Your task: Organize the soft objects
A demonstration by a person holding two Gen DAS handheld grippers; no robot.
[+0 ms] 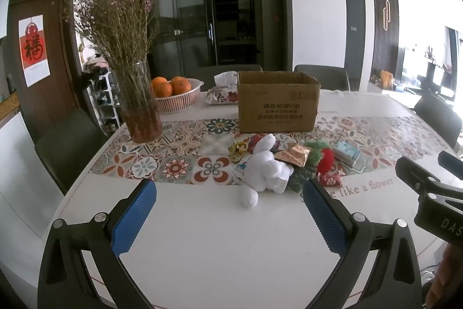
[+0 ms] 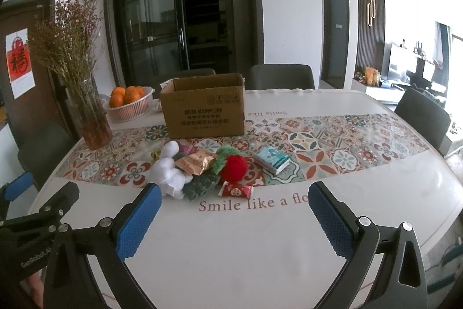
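A small heap of soft things lies at the middle of the table (image 2: 260,236), just in front of an open cardboard box (image 2: 204,106). At the left of the heap is a white plush toy (image 2: 170,173) with a round tail and long ears; beside it sit a dark green knitted piece (image 2: 201,186), a fuzzy red and green toy (image 2: 233,167), crinkled orange snack wrappers (image 2: 194,162), a red sweet packet (image 2: 235,190) and a pale blue tissue pack (image 2: 272,161).

The left gripper (image 1: 228,210) hangs low in its frame with its blue pads spread wide, nothing between them. The right gripper (image 2: 234,217) is likewise wide apart and empty.

The table is white with a band of patterned tiles and the words "Smile like a flower". At the left stand a glass vase of dried flowers (image 2: 84,94) and a basket of oranges (image 2: 128,103). Dark chairs (image 2: 282,77) ring the table; dark glass doors (image 2: 173,19) fill the wall behind.
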